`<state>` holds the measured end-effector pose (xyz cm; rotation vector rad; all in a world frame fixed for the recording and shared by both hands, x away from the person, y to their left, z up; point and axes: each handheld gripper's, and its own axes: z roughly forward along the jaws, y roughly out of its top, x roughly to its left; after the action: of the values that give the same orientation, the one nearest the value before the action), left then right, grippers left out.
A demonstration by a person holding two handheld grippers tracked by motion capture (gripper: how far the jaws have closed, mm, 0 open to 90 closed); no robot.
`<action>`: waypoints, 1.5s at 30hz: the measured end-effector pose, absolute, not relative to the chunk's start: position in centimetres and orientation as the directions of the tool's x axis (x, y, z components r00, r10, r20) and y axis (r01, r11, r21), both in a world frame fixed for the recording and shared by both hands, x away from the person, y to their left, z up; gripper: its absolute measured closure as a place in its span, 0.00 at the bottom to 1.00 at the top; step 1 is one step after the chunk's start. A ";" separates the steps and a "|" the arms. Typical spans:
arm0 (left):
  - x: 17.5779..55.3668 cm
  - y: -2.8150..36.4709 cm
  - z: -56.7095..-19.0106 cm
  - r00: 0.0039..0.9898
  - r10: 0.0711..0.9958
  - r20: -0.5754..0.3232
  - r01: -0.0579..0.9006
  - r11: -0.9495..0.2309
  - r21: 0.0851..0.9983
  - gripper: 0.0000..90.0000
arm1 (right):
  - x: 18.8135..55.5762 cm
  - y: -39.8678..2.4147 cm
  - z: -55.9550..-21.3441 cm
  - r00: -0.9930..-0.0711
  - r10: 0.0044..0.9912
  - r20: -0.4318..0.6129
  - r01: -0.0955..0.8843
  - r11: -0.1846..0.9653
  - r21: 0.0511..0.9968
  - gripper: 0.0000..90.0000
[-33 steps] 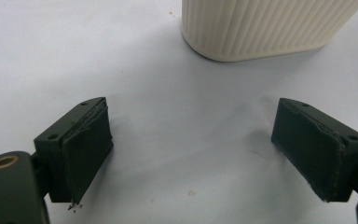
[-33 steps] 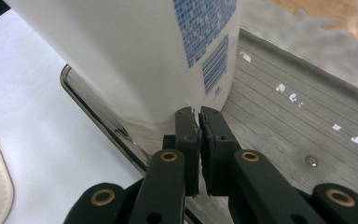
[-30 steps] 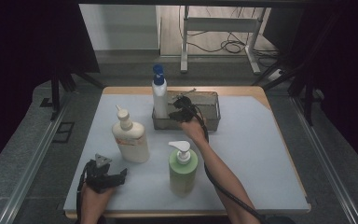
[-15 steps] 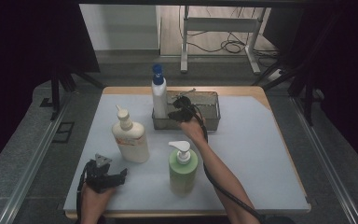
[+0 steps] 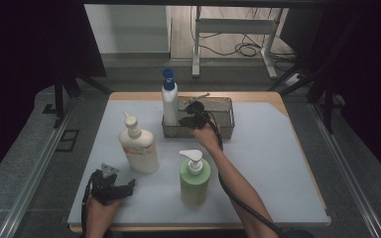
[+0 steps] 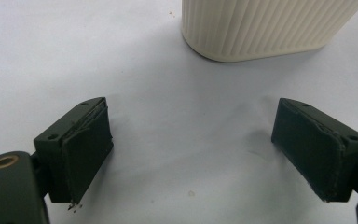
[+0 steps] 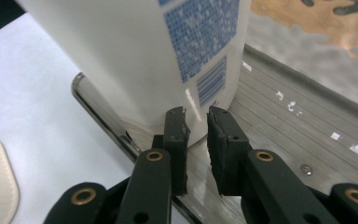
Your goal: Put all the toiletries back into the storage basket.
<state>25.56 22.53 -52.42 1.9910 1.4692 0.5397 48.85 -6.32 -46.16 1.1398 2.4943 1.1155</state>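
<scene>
A white bottle with a blue cap [image 5: 169, 101] stands upright at the left end of a metal wire basket [image 5: 225, 130] at the back of the table. My right gripper [image 5: 191, 120] reaches into the basket beside the bottle's base. In the right gripper view the bottle [image 7: 135, 56] rises just beyond the gripper [image 7: 196, 112]. Its jaws have just been opening; a narrow gap parts them and nothing lies between. My left gripper [image 5: 129, 186] rests open near the front left, and the left gripper view shows its jaws [image 6: 191, 135] wide apart over bare mat.
A cream ribbed pump bottle [image 5: 139, 146] stands left of centre, just ahead of the left gripper [image 6: 261, 25]. A green pump bottle [image 5: 194, 178] stands at the front centre beside my right forearm. The basket rim [image 7: 98, 109] runs under the right jaws.
</scene>
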 end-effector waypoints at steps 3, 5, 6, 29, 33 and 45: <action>25.6 22.5 -52.4 0.305 0.952 -0.026 0.708 -0.208 0.675 0.13 | 48.6 -6.5 -45.7 -0.692 0.711 0.122 0.564 0.427 0.707 0.83; 25.6 22.5 -52.4 0.305 0.952 -0.026 0.708 -0.208 0.675 0.13 | 48.6 -6.5 -45.6 -0.693 0.710 0.121 0.561 0.427 0.709 0.82; 25.6 22.5 -52.4 0.305 0.952 -0.026 0.708 -0.209 0.675 0.13 | 48.5 -6.7 -45.5 -0.694 0.710 0.119 0.559 0.427 0.711 0.81; 25.5 22.5 -52.4 0.305 0.952 -0.026 0.707 -0.208 0.676 0.13 | 46.3 -9.6 -42.9 -0.734 0.674 0.086 0.494 0.442 0.749 0.41; 25.5 22.5 -52.4 0.305 0.952 -0.026 0.707 -0.208 0.677 0.13 | 45.8 -10.2 -42.7 -0.738 0.670 0.081 0.485 0.443 0.754 0.35; 25.5 22.5 -52.4 0.304 0.952 -0.025 0.706 -0.208 0.677 0.13 | 44.3 -11.1 -42.0 -0.763 0.643 0.059 0.444 0.456 0.771 0.24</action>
<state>25.53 22.51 -52.45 1.9894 1.4679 0.5434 44.30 -11.12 -42.03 0.9394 2.4658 1.1983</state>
